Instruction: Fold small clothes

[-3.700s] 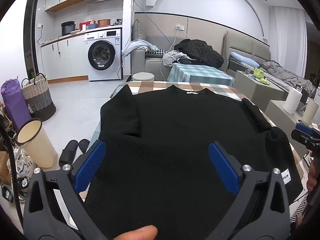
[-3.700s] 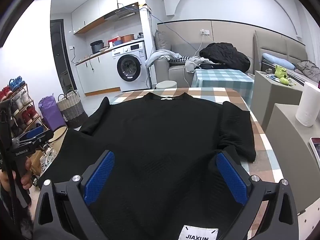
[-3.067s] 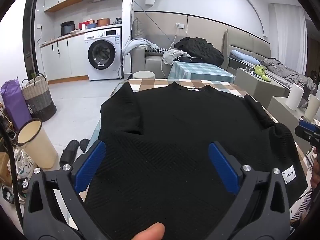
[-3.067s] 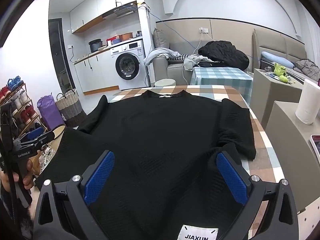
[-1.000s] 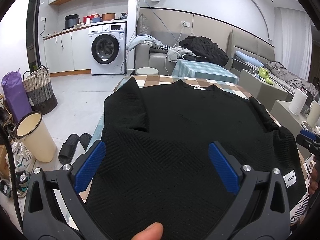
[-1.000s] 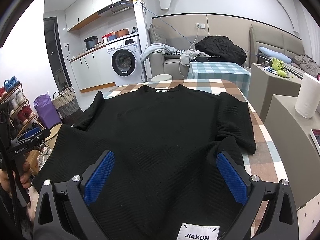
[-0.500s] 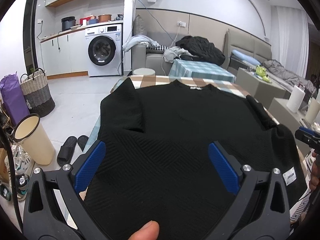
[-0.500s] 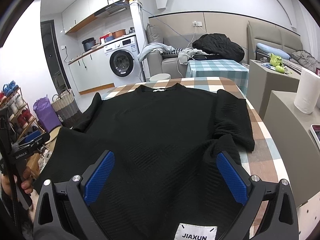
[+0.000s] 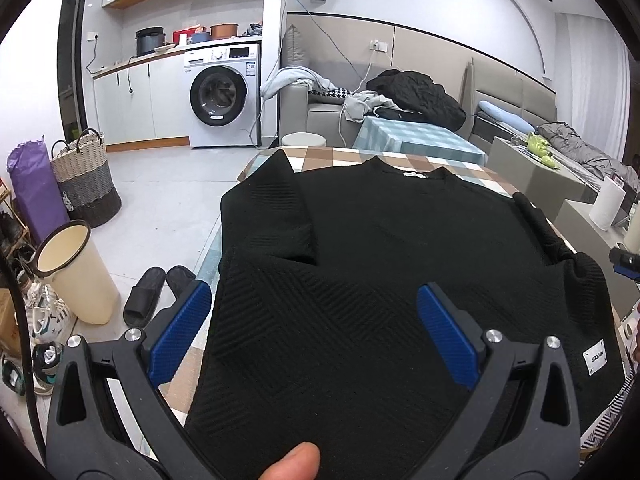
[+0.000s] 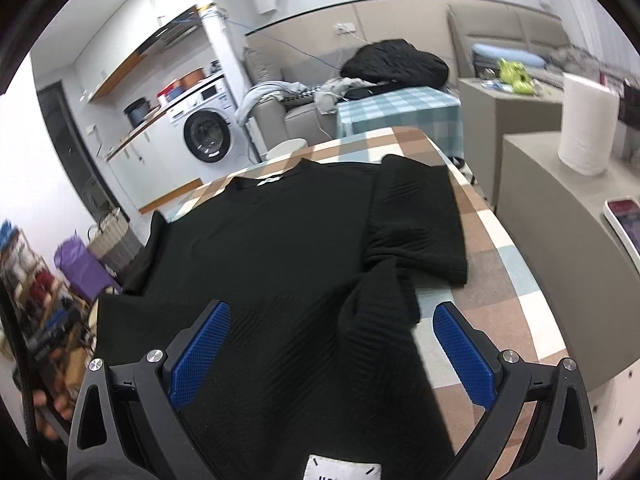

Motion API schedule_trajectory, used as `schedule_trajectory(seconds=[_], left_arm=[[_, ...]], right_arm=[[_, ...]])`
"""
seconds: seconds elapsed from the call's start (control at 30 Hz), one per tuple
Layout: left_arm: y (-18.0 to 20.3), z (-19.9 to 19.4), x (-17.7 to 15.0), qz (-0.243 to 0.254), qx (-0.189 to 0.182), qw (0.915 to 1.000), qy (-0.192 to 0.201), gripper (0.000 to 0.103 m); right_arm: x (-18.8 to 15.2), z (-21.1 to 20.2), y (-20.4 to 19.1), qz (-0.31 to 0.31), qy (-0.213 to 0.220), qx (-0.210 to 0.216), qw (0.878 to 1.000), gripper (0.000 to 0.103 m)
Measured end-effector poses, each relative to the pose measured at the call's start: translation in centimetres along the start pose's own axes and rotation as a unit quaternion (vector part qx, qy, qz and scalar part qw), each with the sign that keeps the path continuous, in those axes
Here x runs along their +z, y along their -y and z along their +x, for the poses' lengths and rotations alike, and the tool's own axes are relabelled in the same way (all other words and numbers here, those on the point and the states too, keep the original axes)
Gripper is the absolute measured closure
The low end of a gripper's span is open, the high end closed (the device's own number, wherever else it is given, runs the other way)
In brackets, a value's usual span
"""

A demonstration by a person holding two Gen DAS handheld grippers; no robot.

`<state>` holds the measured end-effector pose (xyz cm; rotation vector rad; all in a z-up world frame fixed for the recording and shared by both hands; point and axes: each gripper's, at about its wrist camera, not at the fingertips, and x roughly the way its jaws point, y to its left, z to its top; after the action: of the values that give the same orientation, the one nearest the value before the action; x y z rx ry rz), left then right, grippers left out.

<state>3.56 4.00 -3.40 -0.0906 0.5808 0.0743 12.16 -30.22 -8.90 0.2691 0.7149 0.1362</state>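
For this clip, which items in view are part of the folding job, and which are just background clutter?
Part of the job:
- black sweater, spread flat
- checked table under it
- left tool, open
- right tool, open

Lying about:
- paper towel roll
- phone
- cream bin
- black slippers
- woven basket

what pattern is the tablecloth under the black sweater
Checked: brown, pale blue and white squares on the tablecloth, clearest in the right wrist view beside the sweater.
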Motion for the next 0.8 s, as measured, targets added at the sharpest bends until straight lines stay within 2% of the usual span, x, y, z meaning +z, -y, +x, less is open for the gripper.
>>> schedule_trajectory(seconds=[0.13,0.43,0.5,0.57,0.67,0.8], left_arm=[[-0.2,0.4,0.4,0.001,0.003,1.0,0.001,0.001],[-1.0,2.7,2.2,0.007,0.021,0.9997,-0.012,0.001],[-1.1,3.4,2.8,0.003,0.019,0.9997,-0.015,0.001],[-1.4,4.3,3.4,-0.002,0.021,0.9996,-0.016,0.001],[-1.7,5.6,4.0,-0.011,0.017,0.9995,-0.022,0.001],[-1.7,7.3,4.7,-0.011,0.019,0.9993,-0.028,0.001]], right_arm=[[1.2,0.6,2.1,0.033,-0.008,-0.017,0.999,0.003],[3.4,4.3,6.9,0.106,-0.051,-0.042,0.992,0.026],[3.8,5.3,7.8,0.114,-0.059,-0.056,0.99,0.027],[3.9,6.5,8.8,0.125,-0.073,-0.067,0.987,0.039],[3.9,7.9,10.1,0.136,-0.09,-0.089,0.983,0.047],[4.0,8.9,10.7,0.132,-0.099,-0.088,0.982,0.056]])
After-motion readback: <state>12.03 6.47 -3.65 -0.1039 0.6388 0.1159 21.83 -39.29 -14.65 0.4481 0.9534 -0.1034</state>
